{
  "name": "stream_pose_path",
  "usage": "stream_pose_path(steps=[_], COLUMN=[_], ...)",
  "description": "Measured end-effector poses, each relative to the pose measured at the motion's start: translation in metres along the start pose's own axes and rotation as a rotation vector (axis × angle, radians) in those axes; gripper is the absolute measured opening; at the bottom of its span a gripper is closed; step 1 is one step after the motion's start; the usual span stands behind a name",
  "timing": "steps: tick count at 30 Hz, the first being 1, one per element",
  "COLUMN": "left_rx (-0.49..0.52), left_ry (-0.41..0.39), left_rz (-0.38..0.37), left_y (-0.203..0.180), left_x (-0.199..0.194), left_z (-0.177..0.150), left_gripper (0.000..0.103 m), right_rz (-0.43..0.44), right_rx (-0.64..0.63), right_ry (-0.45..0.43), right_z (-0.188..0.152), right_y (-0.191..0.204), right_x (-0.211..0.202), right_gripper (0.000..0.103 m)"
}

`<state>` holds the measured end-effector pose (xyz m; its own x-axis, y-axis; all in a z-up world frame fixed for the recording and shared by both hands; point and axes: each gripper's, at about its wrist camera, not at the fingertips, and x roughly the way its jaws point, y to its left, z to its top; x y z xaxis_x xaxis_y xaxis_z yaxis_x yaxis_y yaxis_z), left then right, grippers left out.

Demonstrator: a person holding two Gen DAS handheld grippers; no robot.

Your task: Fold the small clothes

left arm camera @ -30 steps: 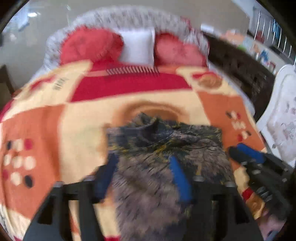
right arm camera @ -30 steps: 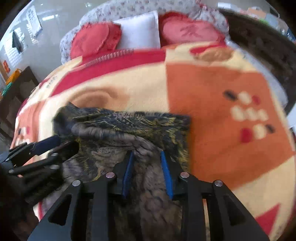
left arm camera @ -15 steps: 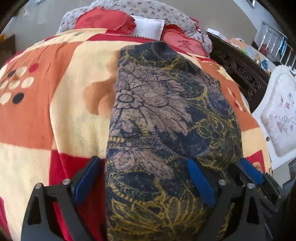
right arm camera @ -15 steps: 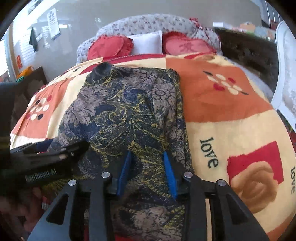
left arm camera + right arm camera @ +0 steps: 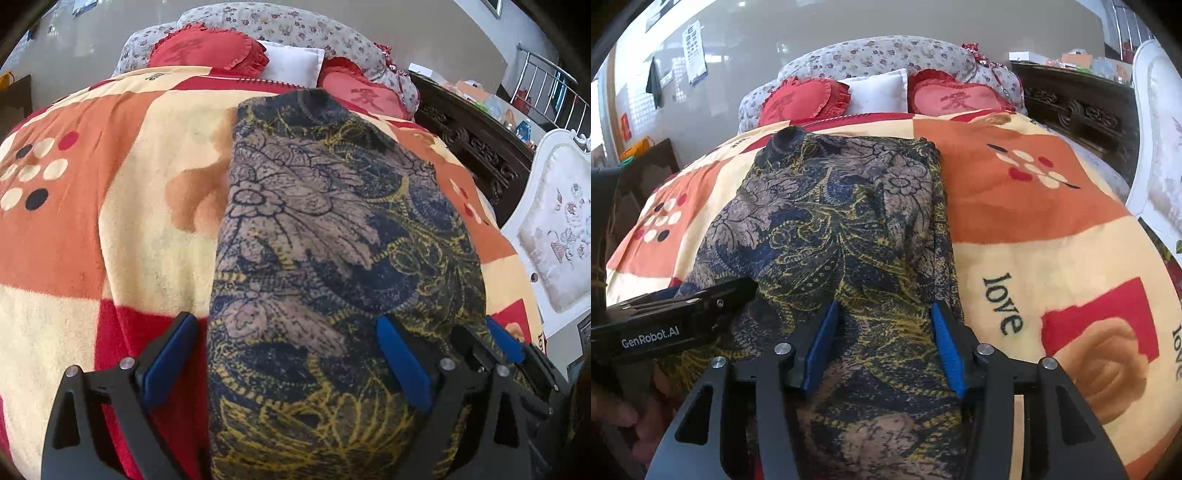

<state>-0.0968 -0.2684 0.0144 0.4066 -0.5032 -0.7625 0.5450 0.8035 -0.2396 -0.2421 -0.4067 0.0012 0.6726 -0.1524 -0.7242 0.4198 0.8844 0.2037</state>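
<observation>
A dark floral garment [image 5: 325, 258], navy, grey-brown and yellow, lies folded lengthwise in a long strip on the blanket; it also shows in the right wrist view [image 5: 831, 229]. My left gripper [image 5: 284, 354] is open, its blue pads [image 5: 170, 354] spread either side of the garment's near left part. My right gripper [image 5: 886, 343] is open over the garment's near right edge, with cloth between the pads [image 5: 945, 347] but not pinched. The left gripper's body [image 5: 676, 317] shows at the left of the right wrist view.
The garment rests on an orange, red and cream blanket [image 5: 1052, 229] over a bed. Red heart cushions [image 5: 809, 99] and a white pillow [image 5: 879, 90] lie at the head. A dark carved cabinet [image 5: 476, 144] and a white padded chair [image 5: 554, 229] stand to the right.
Both grippers pulled back toward the near end of the garment, which now lies stretched out long. The right gripper's pads have spread wider than half a second ago.
</observation>
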Motion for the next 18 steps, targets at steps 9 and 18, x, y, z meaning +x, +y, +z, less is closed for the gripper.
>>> stream_pose_path(steps=[9,18], left_rx=[-0.035,-0.178], left_ry=[0.010,0.085], left_rz=[-0.112,-0.359], left_y=[0.016,0.077], left_x=[-0.008,0.002], left_z=[0.001,0.035], left_gripper=[0.100,0.098], right_rz=[-0.011,0.010], right_rx=[-0.010,0.007], right_ry=[-0.001,-0.006], right_z=[-0.001,-0.001], right_y=[0.001,-0.001], right_x=[0.000,0.000], right_gripper=[0.062,0.062])
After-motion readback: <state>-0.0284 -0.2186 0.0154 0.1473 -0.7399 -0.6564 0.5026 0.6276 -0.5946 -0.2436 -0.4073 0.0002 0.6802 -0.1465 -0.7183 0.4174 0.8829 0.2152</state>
